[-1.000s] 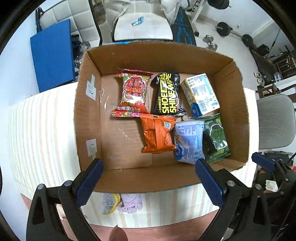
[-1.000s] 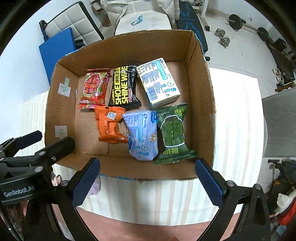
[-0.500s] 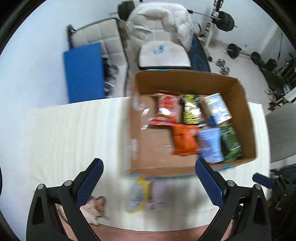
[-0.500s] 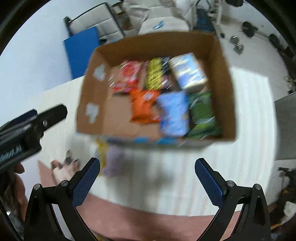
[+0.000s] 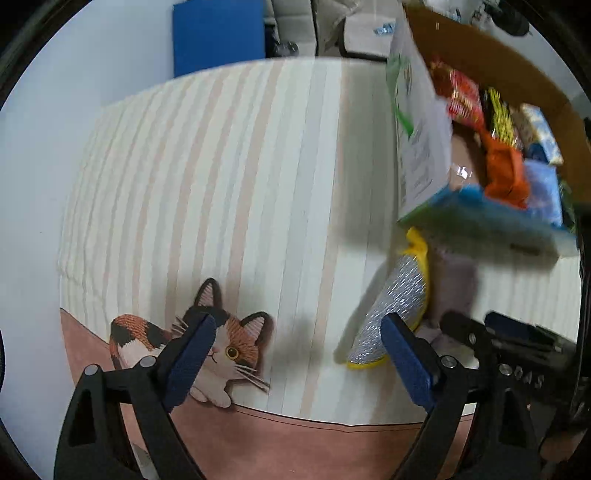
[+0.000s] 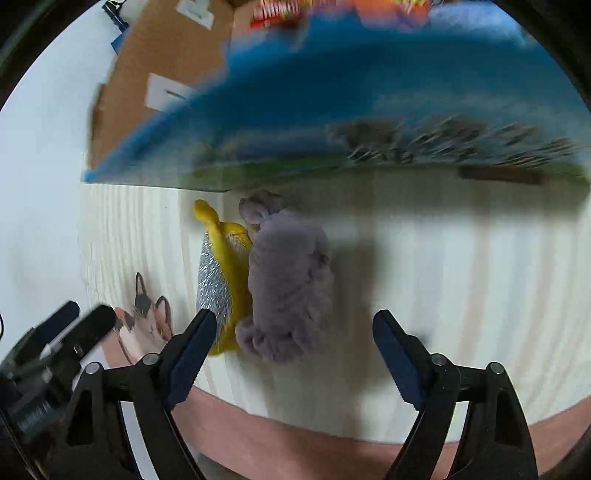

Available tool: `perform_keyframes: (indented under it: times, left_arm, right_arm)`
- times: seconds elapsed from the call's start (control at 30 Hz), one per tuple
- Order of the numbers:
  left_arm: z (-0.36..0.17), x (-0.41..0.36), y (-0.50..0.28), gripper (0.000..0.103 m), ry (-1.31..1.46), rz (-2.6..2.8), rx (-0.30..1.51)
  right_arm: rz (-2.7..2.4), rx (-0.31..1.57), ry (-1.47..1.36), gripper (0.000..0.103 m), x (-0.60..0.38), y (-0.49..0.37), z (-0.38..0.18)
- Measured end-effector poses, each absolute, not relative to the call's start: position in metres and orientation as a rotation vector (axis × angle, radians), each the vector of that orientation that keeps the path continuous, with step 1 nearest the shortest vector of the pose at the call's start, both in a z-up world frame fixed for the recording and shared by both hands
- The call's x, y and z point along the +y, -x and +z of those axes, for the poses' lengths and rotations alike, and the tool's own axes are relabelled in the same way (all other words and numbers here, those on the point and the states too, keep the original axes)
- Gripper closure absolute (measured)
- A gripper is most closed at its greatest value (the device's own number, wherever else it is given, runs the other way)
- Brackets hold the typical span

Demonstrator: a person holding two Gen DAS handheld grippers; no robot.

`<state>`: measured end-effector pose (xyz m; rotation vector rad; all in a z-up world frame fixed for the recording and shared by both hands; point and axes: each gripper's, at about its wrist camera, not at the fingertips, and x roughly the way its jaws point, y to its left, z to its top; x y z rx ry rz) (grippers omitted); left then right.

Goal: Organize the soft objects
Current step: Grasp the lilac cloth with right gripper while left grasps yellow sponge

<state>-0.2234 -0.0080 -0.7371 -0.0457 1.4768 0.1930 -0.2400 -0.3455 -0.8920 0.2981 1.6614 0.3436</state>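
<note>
A fluffy lilac plush [image 6: 288, 280] lies on the striped cloth in front of the cardboard box [image 6: 332, 110], with a yellow and silver scrub mitt [image 6: 218, 280] against its left side. My right gripper [image 6: 293, 354] is open, low over the near end of the plush. My left gripper [image 5: 299, 358] is open over bare cloth; the mitt [image 5: 399, 302] is by its right finger and a flat cat-shaped piece [image 5: 221, 350] by its left finger. The box [image 5: 421, 147] holds several snack and wipe packs.
The striped cloth [image 5: 221, 184] ends at a pink border along the near edge. A blue panel [image 5: 218, 33] and a chair stand beyond the table. The left gripper shows at the lower left of the right wrist view [image 6: 55, 354].
Both grippers have dropped from high above the box to low over the cloth in front of it. The left one swung left. Both stay open.
</note>
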Motion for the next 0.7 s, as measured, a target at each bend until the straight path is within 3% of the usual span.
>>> perform_keyframes:
  times: [0.07,0.2,0.5,0.6,0.63,0.7]
  left_arm:
    - [-0.747,-0.01,0.223,0.012,0.039,0.169,1.494]
    - [-0.77,-0.023,0.217,0.012,0.017,0.103,1.543]
    - [-0.832,-0.071,0.205,0.012,-0.018,-0.025,1.717]
    - [-0.847,-0.081,0.206,0.012,-0.037,-0.034,1.733]
    - [-0.849,-0.083,0.206,0.015,-0.035,-0.04,1.727]
    - [-0.849,-0.085,0.21,0.025,-0.037,-0.04,1.705]
  right_arm:
    - [0.358,1.695,-0.277,0.061,-0.341,0.244,-0.903]
    - [0.349,1.694,-0.194,0.067,-0.349,0.256,-0.901]
    - [0.276,1.711,-0.058,0.067,-0.405,0.287,-0.889]
    - [0.272,1.694,-0.073,0.06,-0.414,0.289,-0.888]
    - [0.266,1.676,-0.072,0.054,-0.415,0.288,-0.886]
    - [0.266,1.653,-0.066,0.05,-0.418,0.282,-0.883]
